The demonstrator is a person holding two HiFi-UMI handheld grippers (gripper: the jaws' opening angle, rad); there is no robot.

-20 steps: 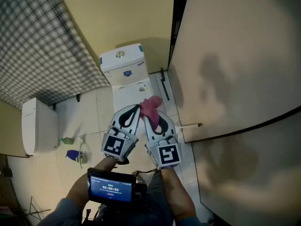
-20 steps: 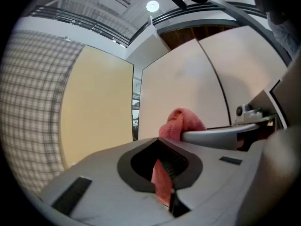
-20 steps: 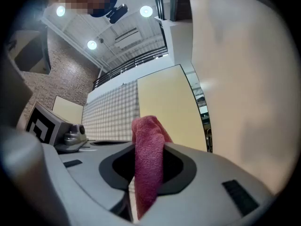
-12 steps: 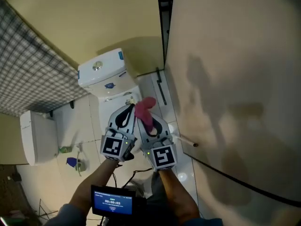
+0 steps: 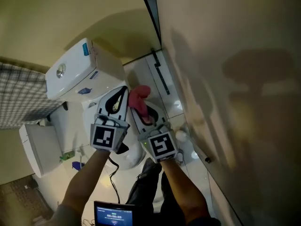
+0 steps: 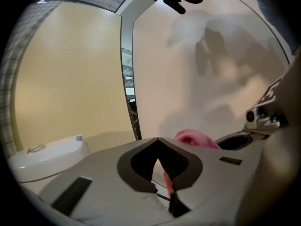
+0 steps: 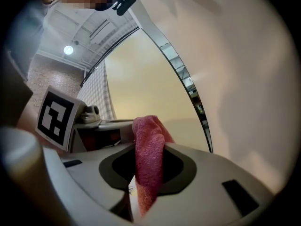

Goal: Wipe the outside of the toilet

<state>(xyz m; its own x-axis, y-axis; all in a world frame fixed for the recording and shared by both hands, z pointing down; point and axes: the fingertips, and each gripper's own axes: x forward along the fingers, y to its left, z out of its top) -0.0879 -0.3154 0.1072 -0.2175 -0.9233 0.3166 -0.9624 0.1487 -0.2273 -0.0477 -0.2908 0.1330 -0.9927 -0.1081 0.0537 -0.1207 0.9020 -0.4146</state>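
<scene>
The right gripper (image 7: 149, 146) is clamped on a pink cloth (image 7: 148, 126), which stands up out of its jaws and hangs down between them. The left gripper (image 6: 157, 140) sits just beside it, jaws closed tip to tip with nothing gripped. The pink sliver in the gap below the tips is probably that same cloth behind. Both are held over the white toilet (image 5: 70, 72), in front of its tank, near the pale wall (image 5: 225, 55) on the right.

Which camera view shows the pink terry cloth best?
Right gripper view: the pink terry cloth fills the centre, clamped by the right gripper. Head view shows a small bunch; left gripper view, only an edge.
</scene>
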